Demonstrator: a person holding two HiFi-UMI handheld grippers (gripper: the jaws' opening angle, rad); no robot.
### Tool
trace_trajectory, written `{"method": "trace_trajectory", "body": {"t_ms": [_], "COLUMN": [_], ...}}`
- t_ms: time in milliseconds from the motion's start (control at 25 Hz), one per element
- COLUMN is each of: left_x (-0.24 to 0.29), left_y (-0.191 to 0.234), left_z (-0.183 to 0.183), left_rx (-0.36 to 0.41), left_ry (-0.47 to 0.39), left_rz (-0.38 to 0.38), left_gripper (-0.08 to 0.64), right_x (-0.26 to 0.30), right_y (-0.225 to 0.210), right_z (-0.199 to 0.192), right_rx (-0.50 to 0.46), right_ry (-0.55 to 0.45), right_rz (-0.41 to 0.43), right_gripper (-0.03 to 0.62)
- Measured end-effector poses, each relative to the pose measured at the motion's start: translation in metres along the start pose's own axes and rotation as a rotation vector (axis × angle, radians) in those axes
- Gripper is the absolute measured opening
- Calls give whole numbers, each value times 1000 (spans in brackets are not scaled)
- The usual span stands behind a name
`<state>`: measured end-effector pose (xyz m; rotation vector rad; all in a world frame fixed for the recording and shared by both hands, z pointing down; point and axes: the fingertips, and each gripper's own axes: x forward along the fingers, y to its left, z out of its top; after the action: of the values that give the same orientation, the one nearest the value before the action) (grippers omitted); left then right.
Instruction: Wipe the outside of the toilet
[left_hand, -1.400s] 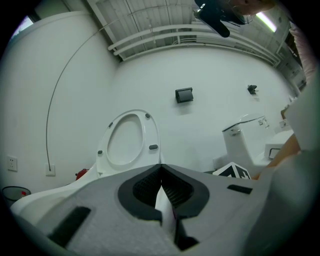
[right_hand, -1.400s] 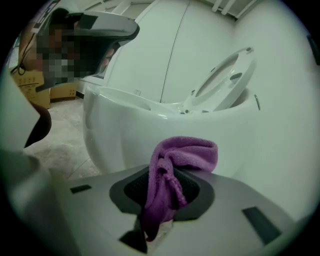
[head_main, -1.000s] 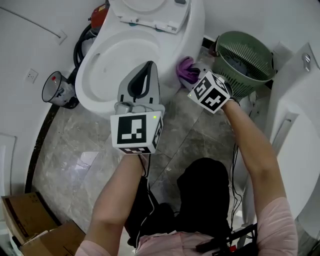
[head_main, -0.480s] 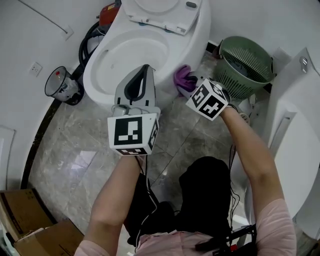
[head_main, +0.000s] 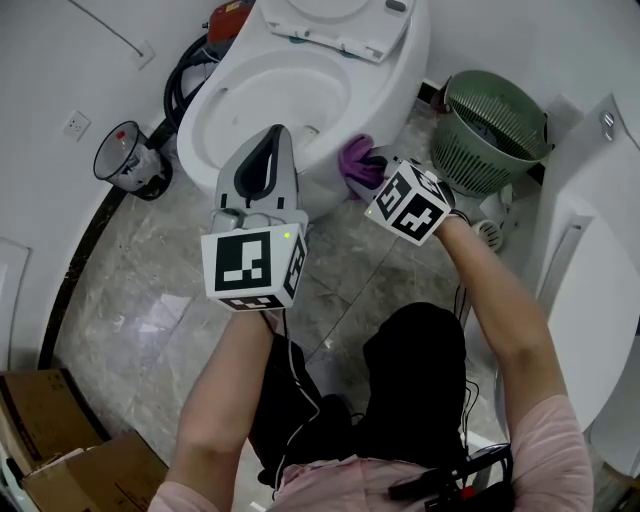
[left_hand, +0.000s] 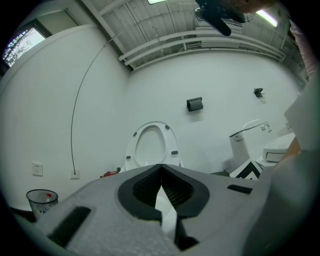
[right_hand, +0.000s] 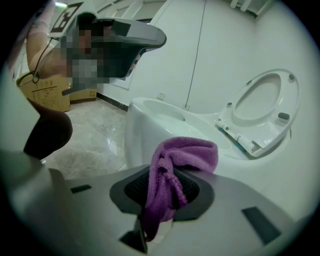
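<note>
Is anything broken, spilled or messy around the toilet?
Nothing stands out. The toilet looks whole, seat up, and no spill shows on the floor. The purple cloth is bunched in the right claw beside the toilet's outside. The left claw is shut and empty.

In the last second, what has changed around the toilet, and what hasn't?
The right gripper has slid the purple cloth a little along the toilet's outer side, toward its front. Its jaws stay shut on the cloth; nothing was let go. The left gripper still hovers by the bowl's front, jaws shut, empty.
</note>
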<state>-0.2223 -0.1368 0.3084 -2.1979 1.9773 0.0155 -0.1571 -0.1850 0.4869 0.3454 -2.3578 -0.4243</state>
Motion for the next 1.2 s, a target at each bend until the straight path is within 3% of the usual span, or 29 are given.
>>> {"method": "trace_trajectory", "body": {"t_ms": [680, 960, 1200], "left_x": [-49, -76, -104], "left_y": [38, 67, 97], "left_z": [20, 17, 15], "left_rx": [12, 31, 44], "left_ry": [-31, -11, 11], "left_rz": [70, 125, 192], "left_gripper": [8, 8, 8], "right_x": [15, 38, 38], "right_y": [76, 121, 151], "right_z": [55, 90, 146], "right_rx": [-22, -59, -24], "right_ry": [-58, -107, -285], "right_rz": [122, 209, 286], "right_gripper": [95, 95, 98]}}
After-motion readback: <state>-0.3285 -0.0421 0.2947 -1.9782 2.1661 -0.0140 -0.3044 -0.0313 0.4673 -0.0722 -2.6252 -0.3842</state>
